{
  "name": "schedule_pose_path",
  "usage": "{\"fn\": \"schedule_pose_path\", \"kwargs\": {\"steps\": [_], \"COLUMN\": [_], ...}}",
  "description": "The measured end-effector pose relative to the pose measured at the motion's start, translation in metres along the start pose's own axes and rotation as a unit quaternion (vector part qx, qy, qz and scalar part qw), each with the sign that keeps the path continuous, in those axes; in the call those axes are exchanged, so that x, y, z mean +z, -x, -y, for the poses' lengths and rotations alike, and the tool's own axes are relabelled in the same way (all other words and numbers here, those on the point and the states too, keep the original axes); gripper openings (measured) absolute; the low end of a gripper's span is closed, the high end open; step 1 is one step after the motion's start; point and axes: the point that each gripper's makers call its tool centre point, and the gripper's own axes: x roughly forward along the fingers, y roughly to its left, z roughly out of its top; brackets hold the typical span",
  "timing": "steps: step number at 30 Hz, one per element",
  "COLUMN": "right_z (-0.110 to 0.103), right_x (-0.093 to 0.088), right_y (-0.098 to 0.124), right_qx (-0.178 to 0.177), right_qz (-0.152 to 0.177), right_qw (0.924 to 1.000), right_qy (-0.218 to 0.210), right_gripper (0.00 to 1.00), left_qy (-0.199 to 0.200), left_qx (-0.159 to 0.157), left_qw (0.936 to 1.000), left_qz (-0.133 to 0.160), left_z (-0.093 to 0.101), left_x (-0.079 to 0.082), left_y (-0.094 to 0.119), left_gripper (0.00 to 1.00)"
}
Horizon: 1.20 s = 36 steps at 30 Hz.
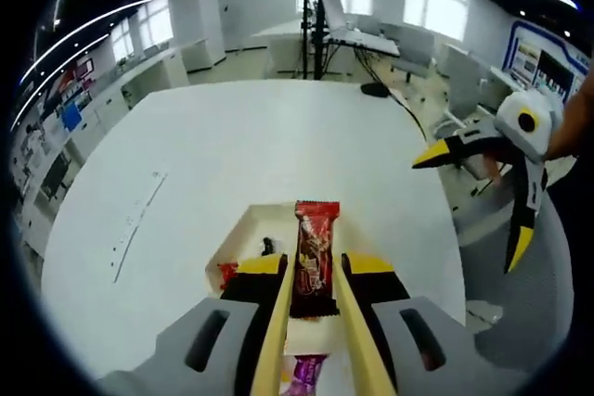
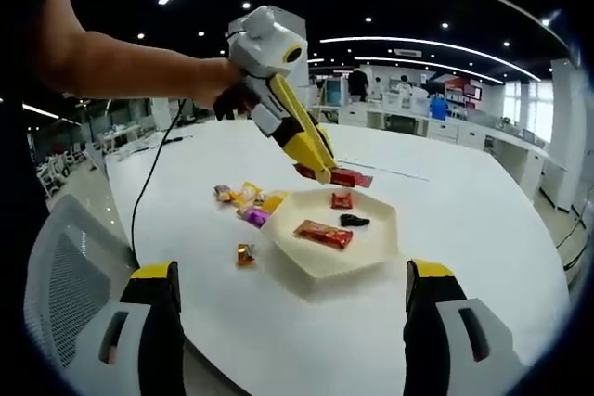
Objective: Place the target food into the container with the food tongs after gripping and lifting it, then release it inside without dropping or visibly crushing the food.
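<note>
My left gripper (image 1: pixel 314 264) is shut on a dark red snack bar packet (image 1: pixel 316 229), which stands lengthwise between its long yellow fingers. In the right gripper view the left gripper (image 2: pixel 325 172), held by a person's hand, hangs with that packet (image 2: pixel 345 177) just above the far rim of a white hexagonal tray (image 2: pixel 320 271). The tray (image 1: pixel 237 234) holds a red-orange packet (image 2: pixel 324 234), a small red sweet (image 2: pixel 342 199) and a black piece (image 2: pixel 353 221). My right gripper (image 2: pixel 292 271) stands wide open and empty in front of the tray; it also appears as the right gripper (image 1: pixel 467 212) out to the right.
Several loose wrapped sweets (image 2: pixel 247 199) lie on the round white table (image 2: pixel 483 210) left of the tray, one small sweet (image 2: pixel 245 253) apart from them. A purple wrapper (image 1: pixel 306 373) lies under my left jaws. A mesh chair (image 2: pixel 70 266) stands at the table's near edge, and a cable (image 2: pixel 148 183) runs across it.
</note>
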Motion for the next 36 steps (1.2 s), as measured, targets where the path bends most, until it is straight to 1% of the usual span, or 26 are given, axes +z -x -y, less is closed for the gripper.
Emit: {"fn": "schedule_pose_path", "kwargs": {"steps": [1, 3, 5, 6, 8, 9, 10, 11, 12, 13, 14, 15, 17, 20, 22, 25, 29, 32, 36], "right_z": [0.0, 0.0, 0.0, -0.001, -0.001, -0.001, -0.001, -0.001, -0.001, -0.001, 0.0, 0.0, 0.0, 0.0, -0.001, -0.002, -0.002, -0.003, -0.004], "right_x": [0.0, 0.0, -0.001, 0.0, 0.0, 0.0, -0.001, -0.001, -0.001, -0.001, -0.001, -0.001, -0.001, -0.001, -0.001, -0.002, -0.003, -0.003, -0.003], "right_y": [0.0, 0.0, 0.0, -0.001, -0.001, -0.001, -0.001, -0.001, -0.001, -0.001, -0.001, -0.001, -0.001, -0.001, -0.002, -0.002, -0.003, -0.003, -0.003], "right_qx": [0.0, 0.001, 0.002, 0.003, 0.004, 0.005, 0.005, 0.004, 0.004, 0.004, 0.003, 0.002, 0.002, 0.002, 0.003, 0.005, 0.008, 0.009, 0.01], "right_qz": [0.0, 0.0, -0.001, -0.001, -0.001, -0.001, -0.002, -0.002, -0.002, -0.001, -0.001, -0.002, -0.002, -0.004, -0.004, -0.006, -0.008, -0.009, -0.011], "right_qw": [1.0, 1.0, 1.0, 1.0, 1.0, 1.0, 1.0, 1.0, 1.0, 1.0, 1.0, 1.0, 1.0, 1.0, 1.0, 1.0, 0.9999, 0.9999, 0.9999], "right_qy": [0.0, -0.002, -0.004, -0.004, -0.003, -0.002, -0.003, -0.003, -0.004, -0.006, -0.006, -0.006, -0.006, -0.005, -0.005, -0.003, -0.001, 0.0, 0.004], "right_gripper": [0.99, 0.99, 0.99, 0.99, 0.99, 0.99, 0.99, 0.99, 0.99, 0.99, 0.99, 0.99, 0.99, 0.99, 0.99, 0.99, 0.99, 0.99, 0.99], "left_qy": [0.001, 0.006, 0.006, 0.005, 0.005, 0.006, -0.002, -0.019, -0.009, -0.018, -0.028, -0.007, -0.018, -0.017, -0.015, -0.019, -0.021, -0.014, -0.012], "left_qx": [0.0, -0.002, -0.003, -0.007, -0.002, -0.005, -0.004, -0.006, -0.008, -0.002, 0.005, -0.012, -0.006, -0.007, -0.006, 0.004, 0.012, 0.017, 0.032], "left_qw": [1.0, 1.0, 1.0, 1.0, 1.0, 1.0, 1.0, 0.9997, 0.9999, 0.9998, 0.9993, 0.9996, 0.9994, 0.9994, 0.9992, 0.999, 0.9985, 0.9983, 0.998], "left_qz": [-0.003, -0.001, -0.004, 0.0, 0.003, 0.003, 0.008, 0.015, 0.008, 0.013, 0.025, 0.024, 0.028, 0.029, 0.037, 0.041, 0.049, 0.055, 0.054], "left_z": [0.001, 0.007, 0.011, 0.014, 0.013, 0.014, 0.017, 0.018, 0.019, 0.016, 0.014, 0.017, 0.014, 0.012, 0.01, 0.006, 0.001, -0.003, -0.012], "left_x": [-0.007, -0.013, -0.015, -0.015, -0.018, -0.021, -0.023, -0.022, -0.026, -0.026, -0.022, -0.023, -0.02, -0.02, -0.019, -0.021, -0.024, -0.027, -0.039], "left_y": [-0.005, -0.011, -0.015, -0.018, -0.023, -0.024, -0.026, -0.027, -0.028, -0.027, -0.025, -0.022, -0.017, -0.012, -0.005, 0.005, 0.021, 0.033, 0.048], "left_gripper": [0.19, 0.19, 0.2, 0.2, 0.2, 0.21, 0.21, 0.22, 0.22, 0.23, 0.24, 0.24, 0.24, 0.25, 0.25, 0.25, 0.25, 0.25, 0.25]}}
